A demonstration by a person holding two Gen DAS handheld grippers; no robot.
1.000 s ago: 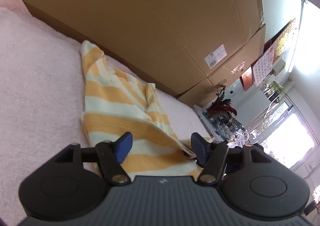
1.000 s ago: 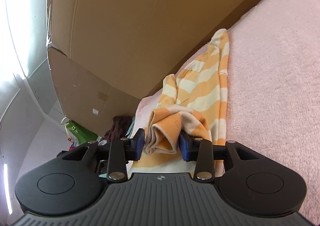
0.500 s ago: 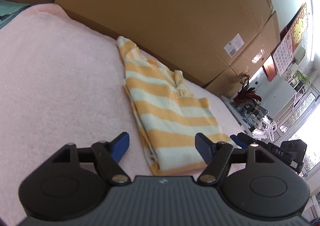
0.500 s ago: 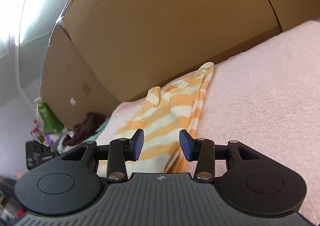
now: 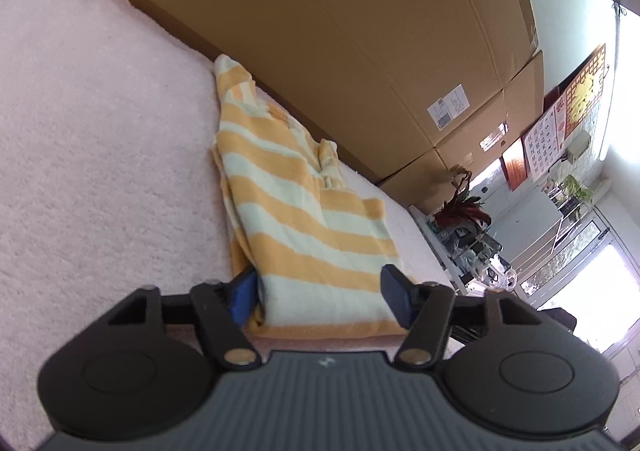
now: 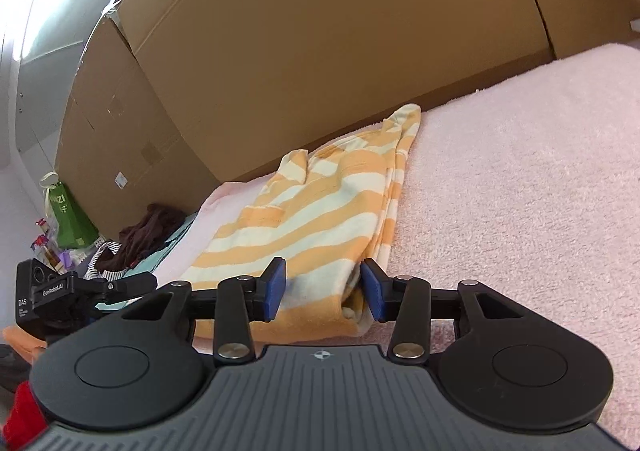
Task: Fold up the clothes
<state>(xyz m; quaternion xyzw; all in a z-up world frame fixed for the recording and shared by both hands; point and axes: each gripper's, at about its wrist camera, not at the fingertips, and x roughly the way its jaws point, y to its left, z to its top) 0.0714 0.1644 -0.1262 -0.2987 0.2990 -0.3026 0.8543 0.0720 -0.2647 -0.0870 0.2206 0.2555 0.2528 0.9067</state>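
Garment first: the orange-and-cream striped shirt (image 5: 304, 219) now lies flat on the pink fleece blanket (image 5: 100, 171) as a long, narrow folded strip running toward the cardboard boxes (image 5: 340, 31) — a second ago a bunched sleeve of it was pinched in the right gripper (image 6: 322, 287) and the cloth sat rumpled. That sleeve has been let go and laid in, so the lengthwise fold looks finished. Both tools have since come back to the shirt's near hem, the end farthest from the boxes. The left gripper (image 5: 320, 297) straddles that hem, its jaws closing from a wide spread with the cloth between them but the pads not yet pressing. The right gripper's jaws are closing too, narrower, around the hem's thick folded corner — again cloth between, no clear pinch. My reading: this sets up the crosswise fold, lifting the near end toward the boxes.
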